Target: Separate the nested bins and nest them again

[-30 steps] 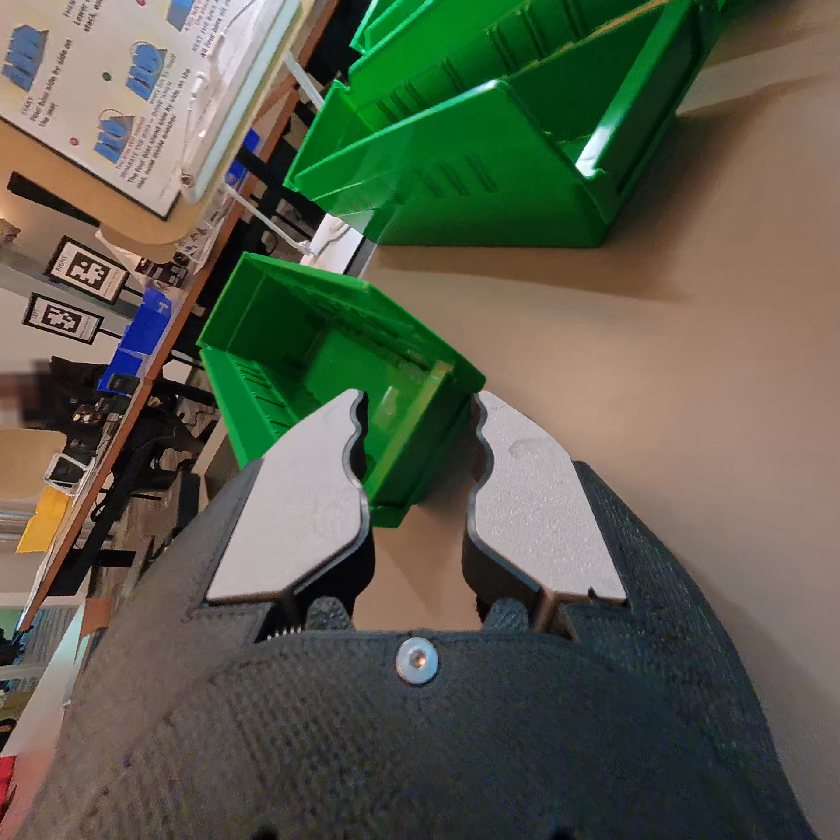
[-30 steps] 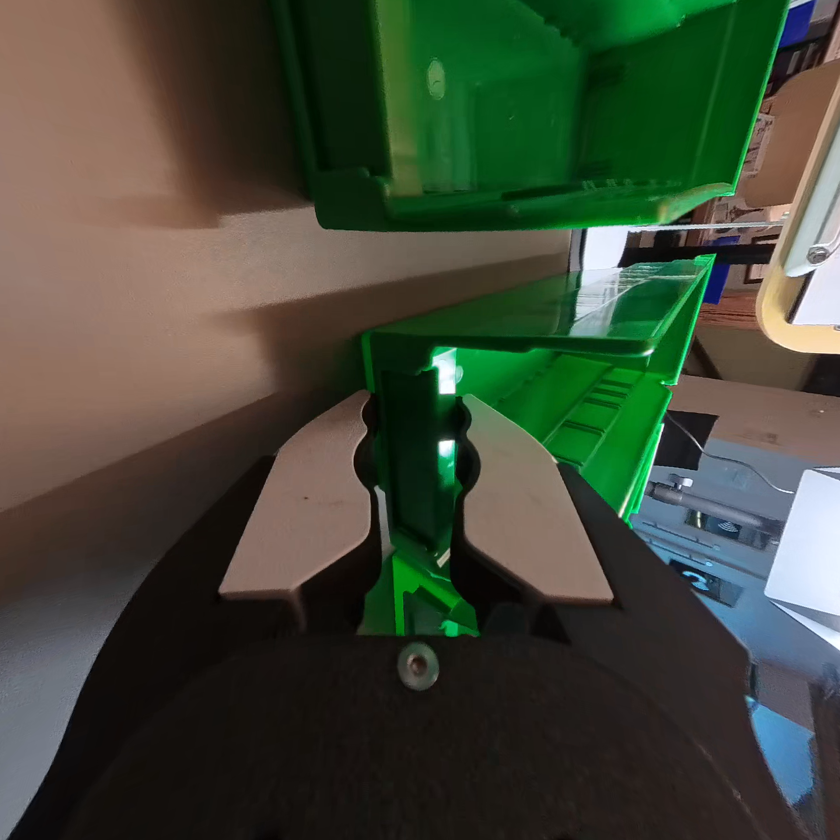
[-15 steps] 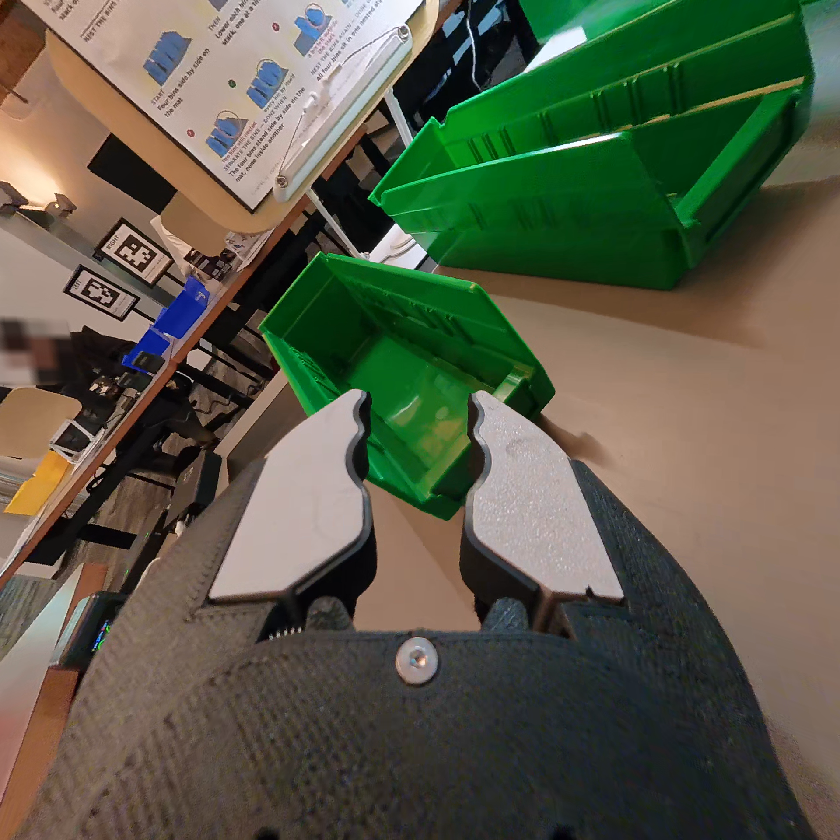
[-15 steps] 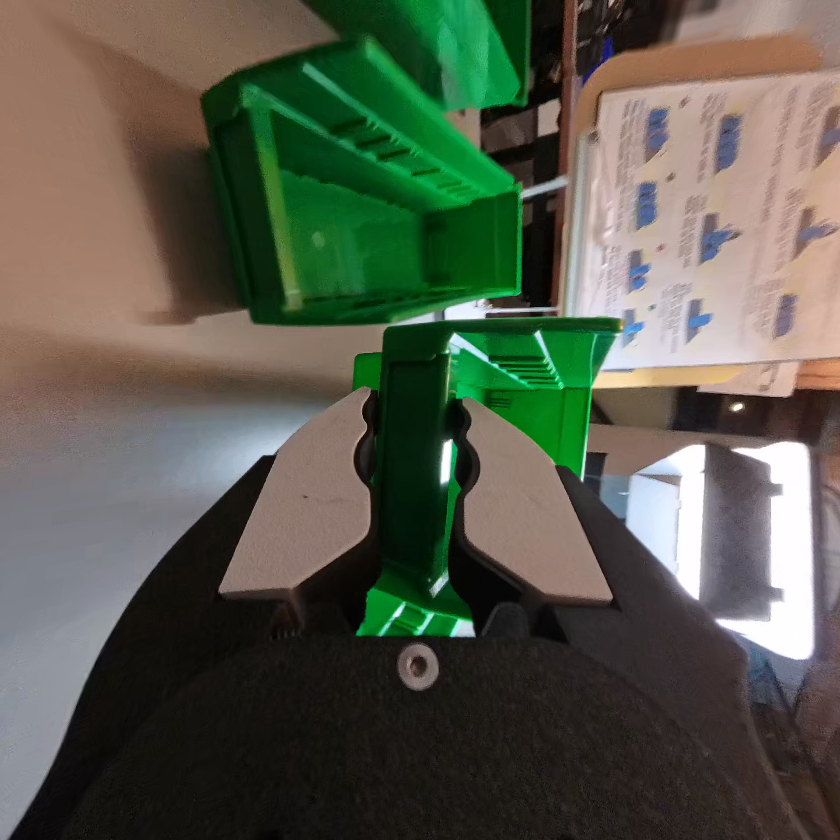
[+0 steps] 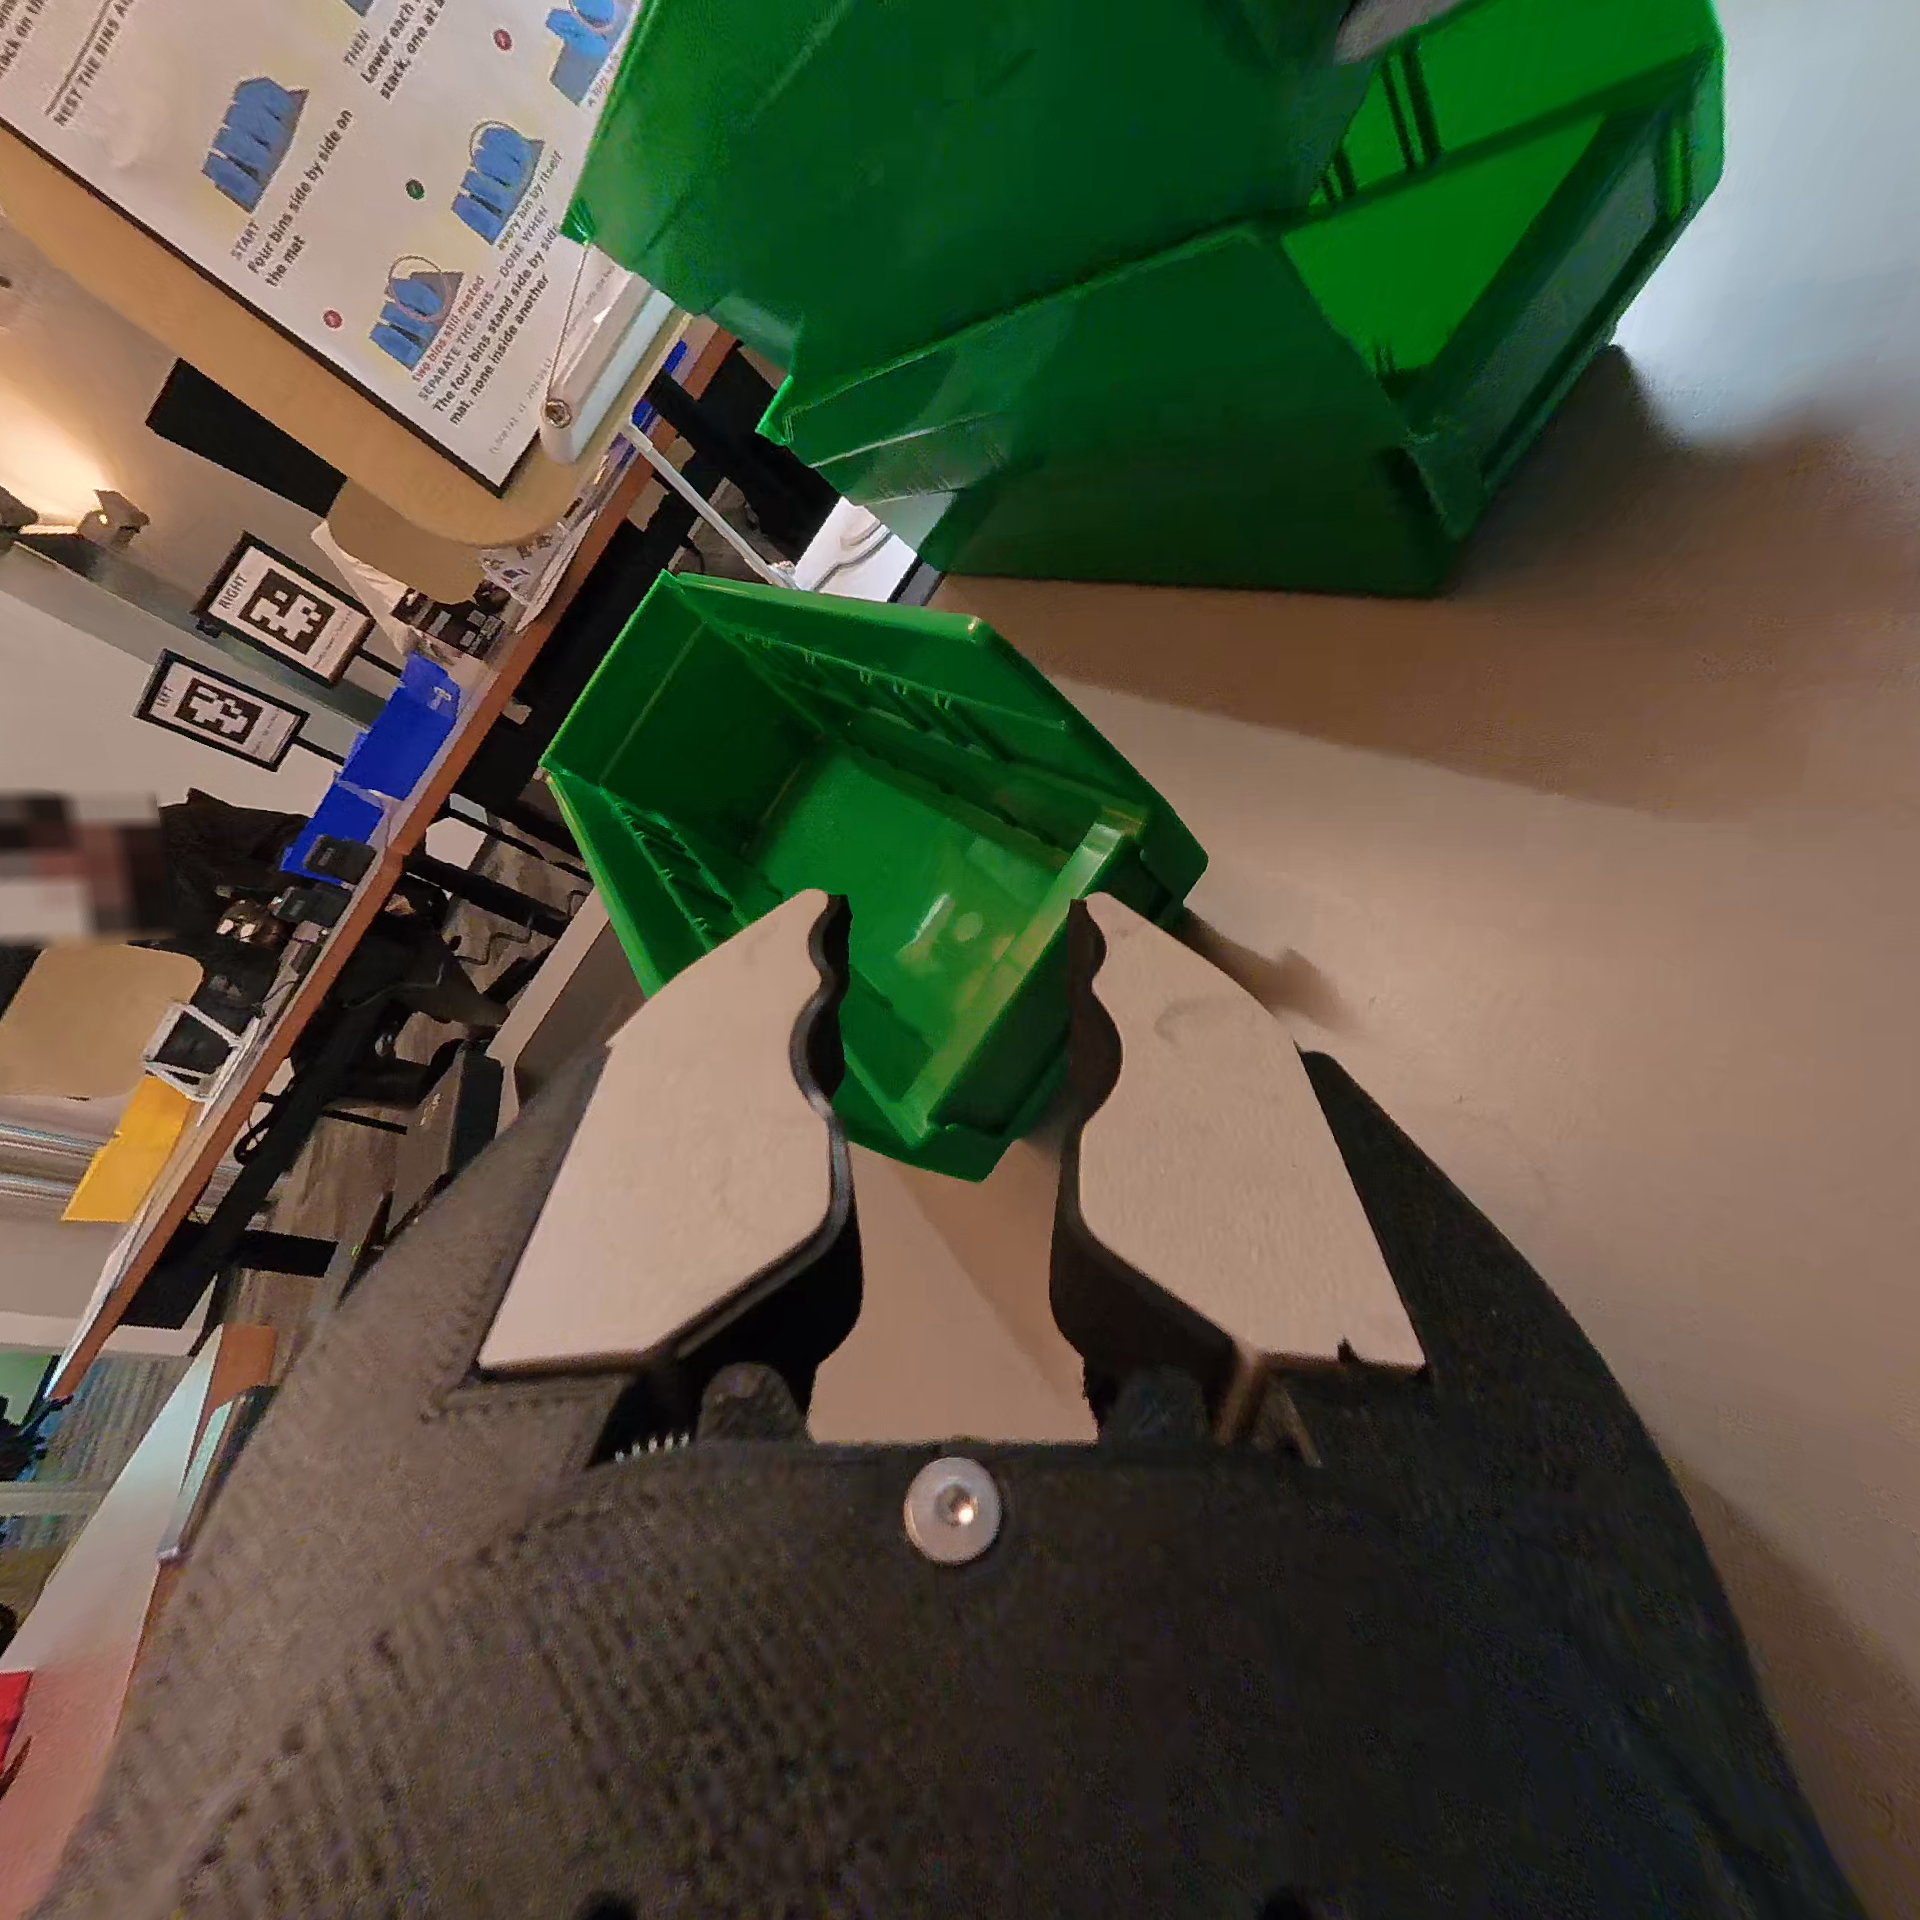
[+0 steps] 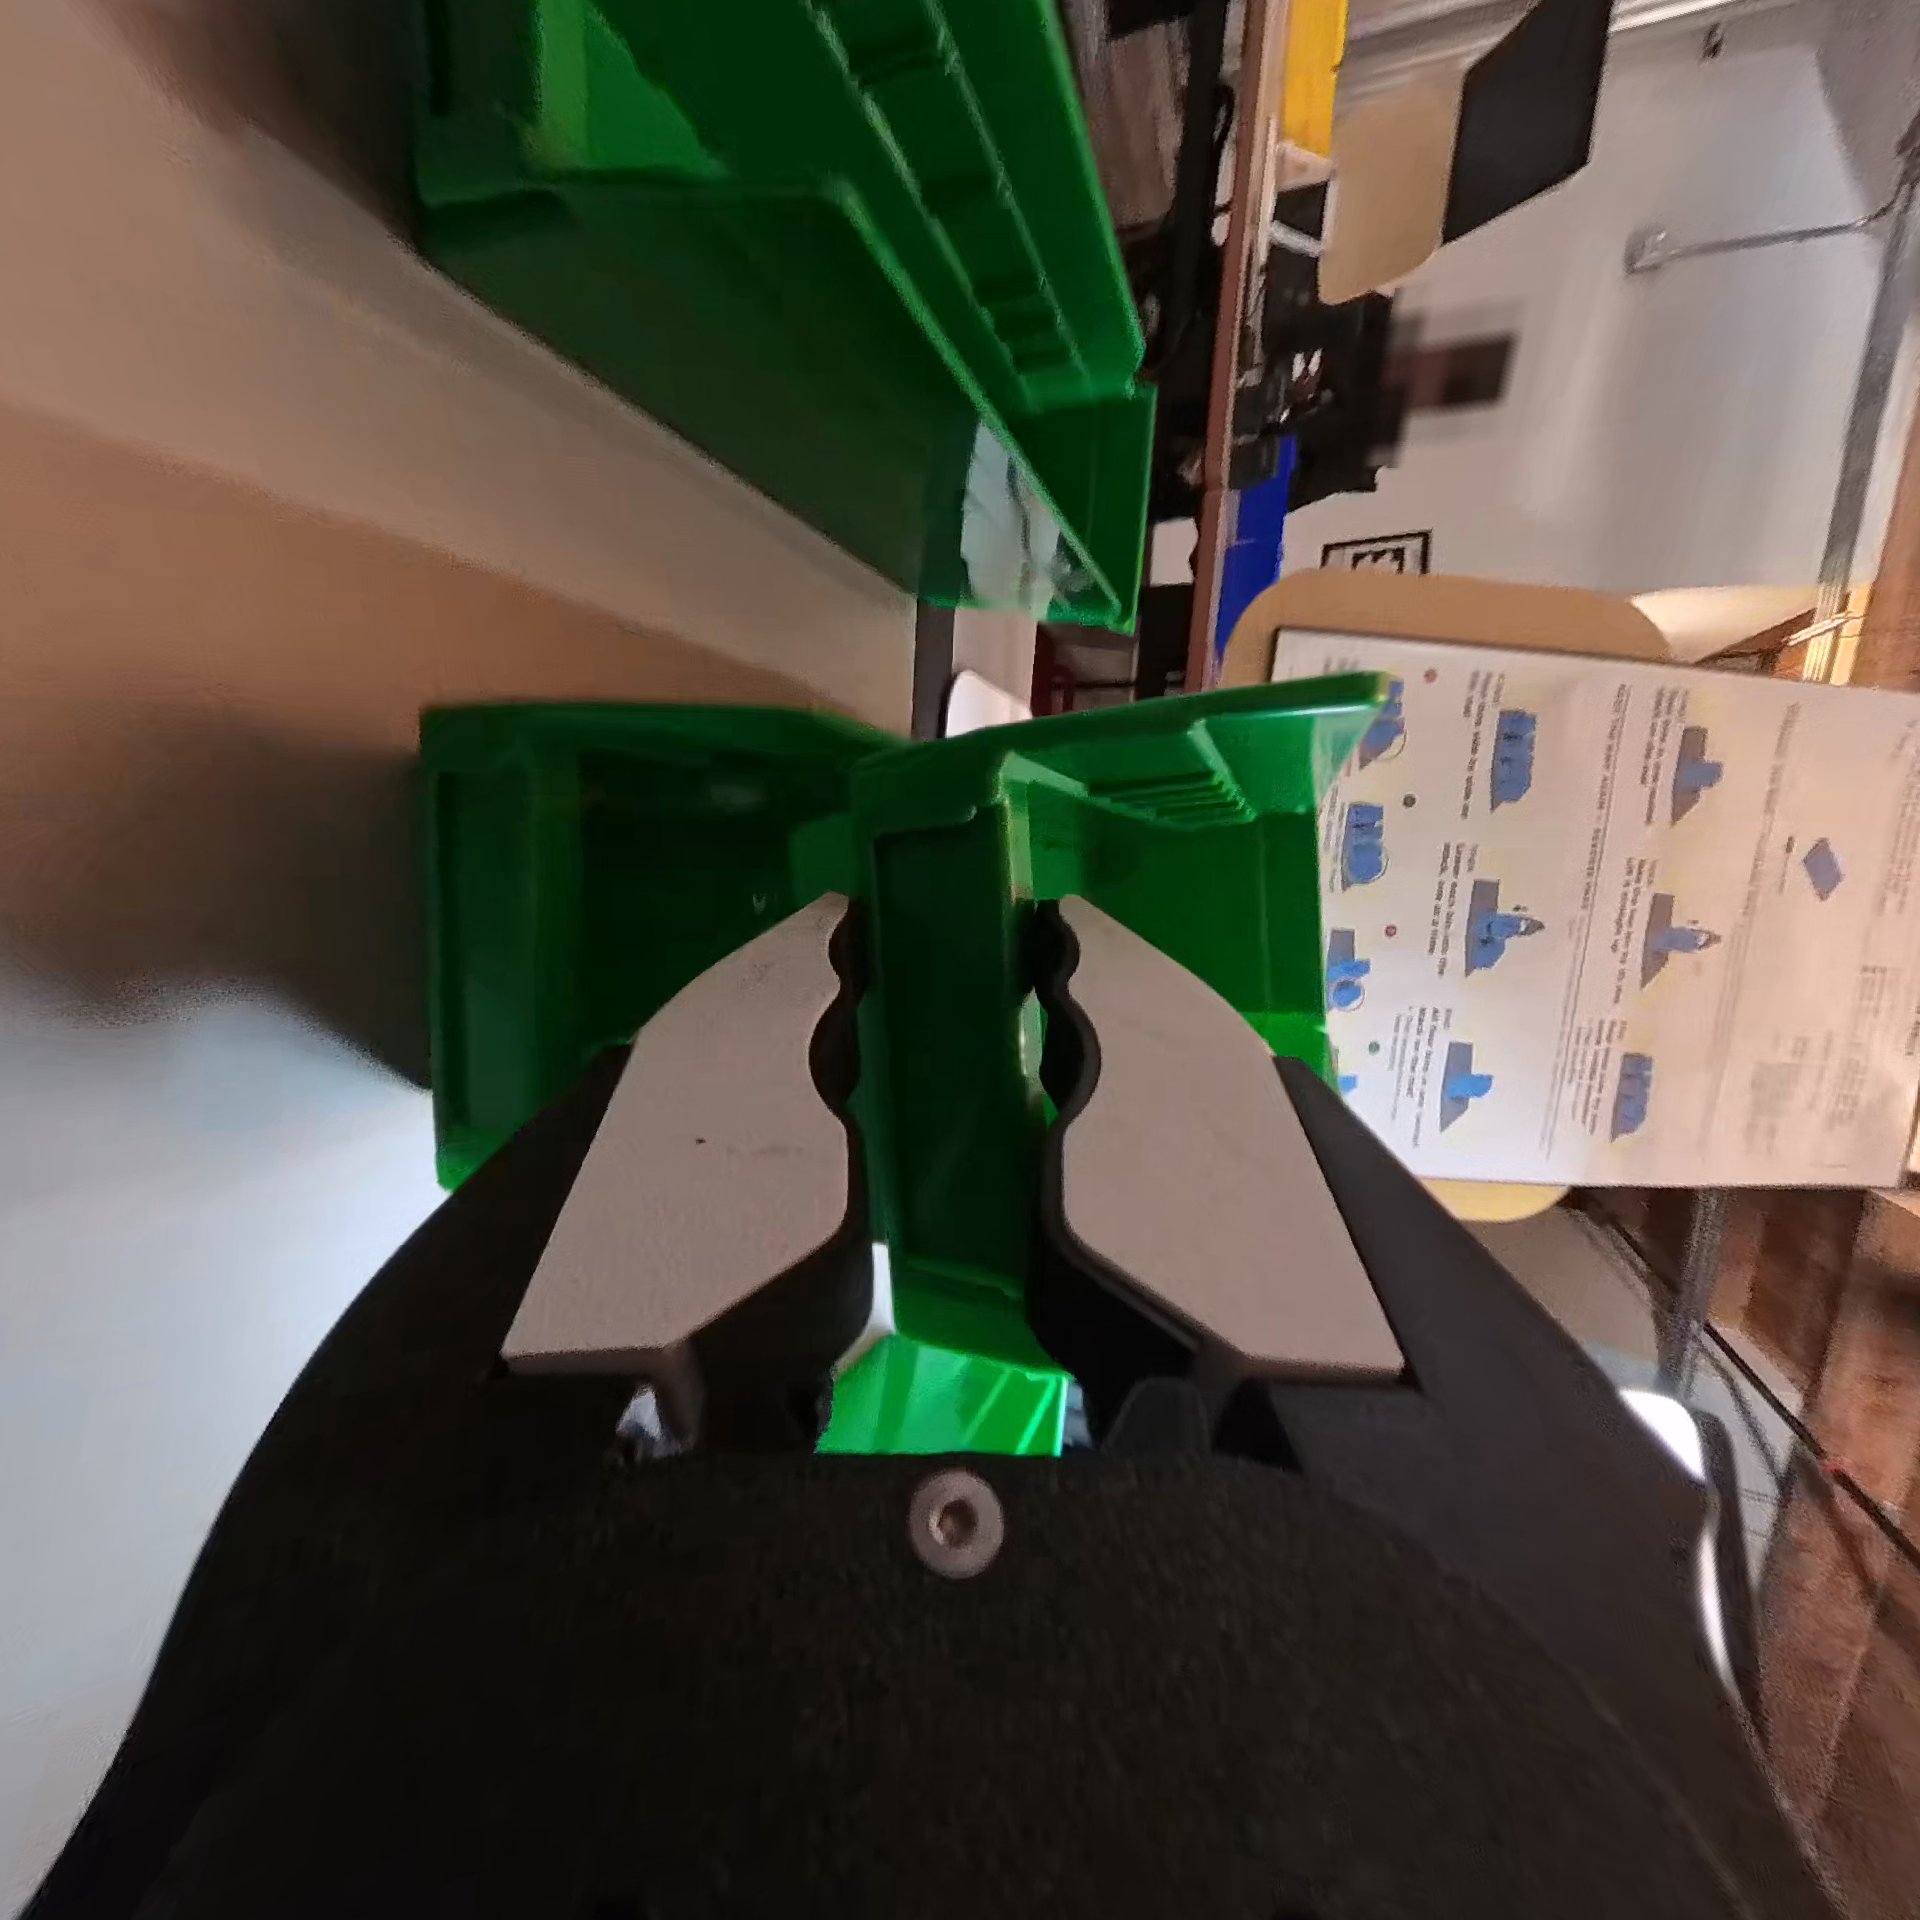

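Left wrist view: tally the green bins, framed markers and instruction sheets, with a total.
Green bins: 3
Framed markers: 2
Sheet: 1
Total: 6

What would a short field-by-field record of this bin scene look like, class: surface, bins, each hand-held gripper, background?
surface: tan table
single bin: green, open, resting on the table just ahead of the left hand-held gripper
left hand-held gripper: open, holding nothing
right hand-held gripper: shut on the wall of a held bin
far bins: green bins, one over another
background: instruction sheet with blue bin drawings, propped beyond the table
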The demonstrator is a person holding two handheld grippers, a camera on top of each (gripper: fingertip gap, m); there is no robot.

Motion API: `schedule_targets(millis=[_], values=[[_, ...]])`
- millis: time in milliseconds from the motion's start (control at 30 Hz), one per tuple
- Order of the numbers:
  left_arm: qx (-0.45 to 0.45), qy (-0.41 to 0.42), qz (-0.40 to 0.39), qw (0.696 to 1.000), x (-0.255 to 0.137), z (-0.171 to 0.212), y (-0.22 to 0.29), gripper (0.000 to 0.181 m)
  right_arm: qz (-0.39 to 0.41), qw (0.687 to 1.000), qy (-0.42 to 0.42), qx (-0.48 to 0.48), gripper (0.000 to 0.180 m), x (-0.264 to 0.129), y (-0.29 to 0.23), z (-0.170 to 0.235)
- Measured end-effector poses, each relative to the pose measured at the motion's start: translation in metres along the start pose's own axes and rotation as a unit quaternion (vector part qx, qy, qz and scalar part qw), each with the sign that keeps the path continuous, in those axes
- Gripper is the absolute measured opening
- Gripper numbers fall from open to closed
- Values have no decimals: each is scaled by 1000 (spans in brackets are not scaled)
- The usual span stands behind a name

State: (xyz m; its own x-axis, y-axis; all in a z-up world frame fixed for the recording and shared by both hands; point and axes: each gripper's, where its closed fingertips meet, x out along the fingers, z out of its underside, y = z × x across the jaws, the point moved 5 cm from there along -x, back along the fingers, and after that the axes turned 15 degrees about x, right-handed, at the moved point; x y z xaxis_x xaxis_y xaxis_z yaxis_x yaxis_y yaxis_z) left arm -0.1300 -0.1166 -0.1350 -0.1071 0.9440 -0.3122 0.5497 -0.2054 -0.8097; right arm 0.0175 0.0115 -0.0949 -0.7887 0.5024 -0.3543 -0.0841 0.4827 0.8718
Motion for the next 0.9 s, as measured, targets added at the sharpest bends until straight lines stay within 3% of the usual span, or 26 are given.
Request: schedule_targets(millis=[33,267,433,500,667,900], values=[[-2,1,1,1000,0,0,0,40,0,1000,12,7,32,2,-1,-4],[-2,3,0,1000,-1,-1,0,40,-38,997,67,0,30,-1,-9,-12],[-17,15,16,1000,0,-5,5,41,-63,998,1,22,34,8,-22,4],[-38,28,30,998,0,-9,8,41,-49,998,-22,13,51,10,-26,9],[-48,36,39,997,0,-12,11,41,-76,993,22,83,49,-23,-33,-2],[-39,30,48,998,5,-13,18,43,-71,989,36,128,41,-43,-53,15]])
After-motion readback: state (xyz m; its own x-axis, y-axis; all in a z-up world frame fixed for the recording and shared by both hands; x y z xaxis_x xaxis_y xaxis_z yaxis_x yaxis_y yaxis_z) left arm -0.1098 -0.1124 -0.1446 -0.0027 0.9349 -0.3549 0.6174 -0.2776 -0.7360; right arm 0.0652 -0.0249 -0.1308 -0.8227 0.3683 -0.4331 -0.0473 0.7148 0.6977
